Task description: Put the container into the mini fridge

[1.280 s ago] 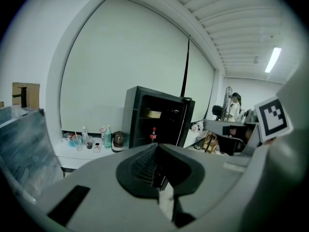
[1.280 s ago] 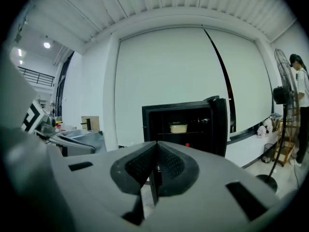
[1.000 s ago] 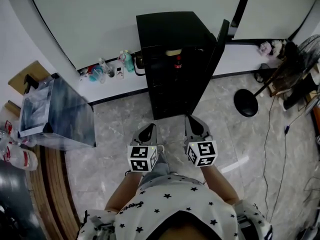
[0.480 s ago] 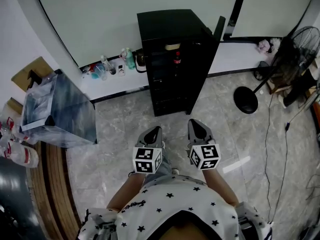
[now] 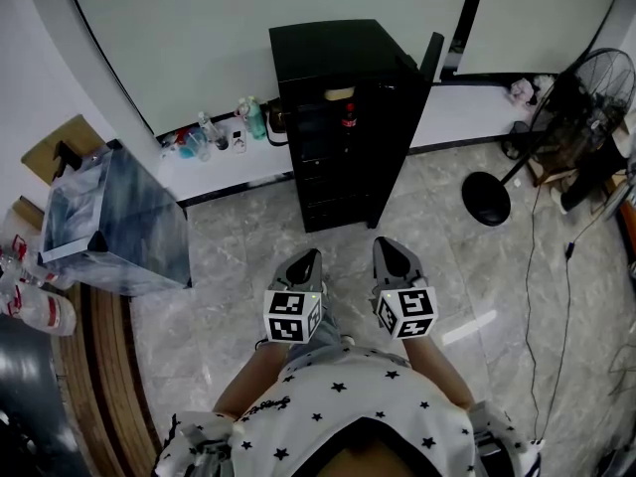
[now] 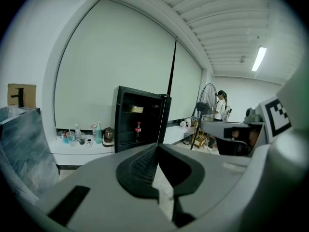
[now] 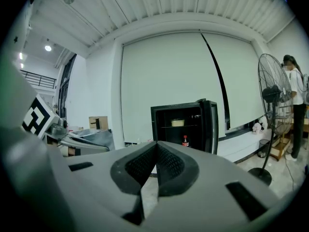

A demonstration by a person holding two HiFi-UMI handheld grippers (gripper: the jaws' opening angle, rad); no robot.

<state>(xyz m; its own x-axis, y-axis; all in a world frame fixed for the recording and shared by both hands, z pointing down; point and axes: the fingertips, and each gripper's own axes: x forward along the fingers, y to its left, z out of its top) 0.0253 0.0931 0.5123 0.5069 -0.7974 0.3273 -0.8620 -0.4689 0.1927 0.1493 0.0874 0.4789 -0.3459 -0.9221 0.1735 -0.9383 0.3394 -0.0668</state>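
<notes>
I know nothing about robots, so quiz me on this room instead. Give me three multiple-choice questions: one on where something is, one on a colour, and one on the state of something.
1. Where does the red-labelled bottle stand?
A. on the floor
B. inside the mini fridge
C. on top of the fridge

2. What colour is the mini fridge?
A. white
B. red
C. black

3. How is the fridge's door?
A. swung open
B. shut
C. lying on the floor

Answers:
1 B: both gripper views show the bottle in the fridge's dark interior.
2 C: the fridge's top and sides are black in the head view.
3 A: the shelves are open to view, and the door stands out at the fridge's right side.
</notes>
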